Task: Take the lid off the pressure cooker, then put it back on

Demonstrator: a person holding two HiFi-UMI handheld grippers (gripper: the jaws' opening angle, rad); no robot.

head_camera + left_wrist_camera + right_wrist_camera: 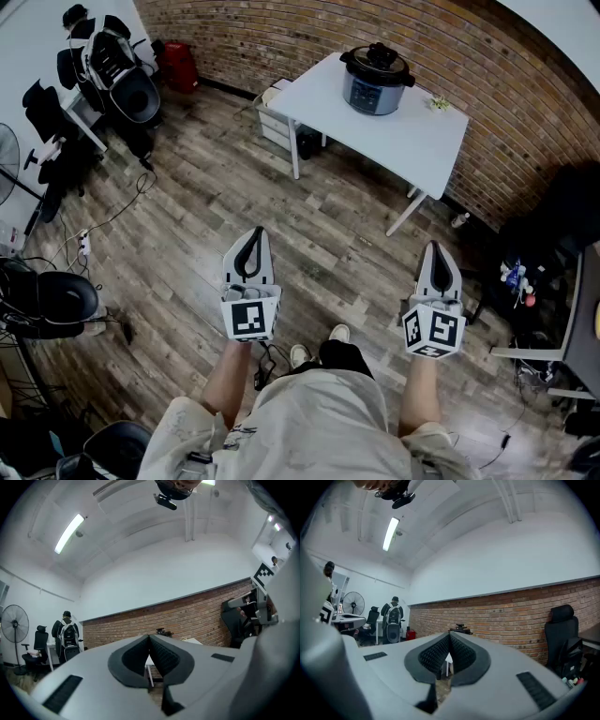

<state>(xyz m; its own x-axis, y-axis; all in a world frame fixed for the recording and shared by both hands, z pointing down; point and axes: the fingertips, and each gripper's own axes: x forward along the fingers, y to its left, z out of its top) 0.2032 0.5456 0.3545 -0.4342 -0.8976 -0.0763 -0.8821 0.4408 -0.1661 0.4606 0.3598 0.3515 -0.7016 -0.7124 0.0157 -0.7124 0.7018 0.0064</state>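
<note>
Our left gripper (251,236) and right gripper (437,249) are held level over the wooden floor (328,234), each with its jaws pressed together on nothing (their own views show the pads meeting tip to tip). We stand well apart from the pressure cooker (377,86), which sits on the white table (412,141) by the brick wall (281,37), its lid (378,58) on.

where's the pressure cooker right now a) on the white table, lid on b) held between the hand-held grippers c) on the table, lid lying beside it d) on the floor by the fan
a: the pressure cooker stands on the white table with its lid seated on top.
</note>
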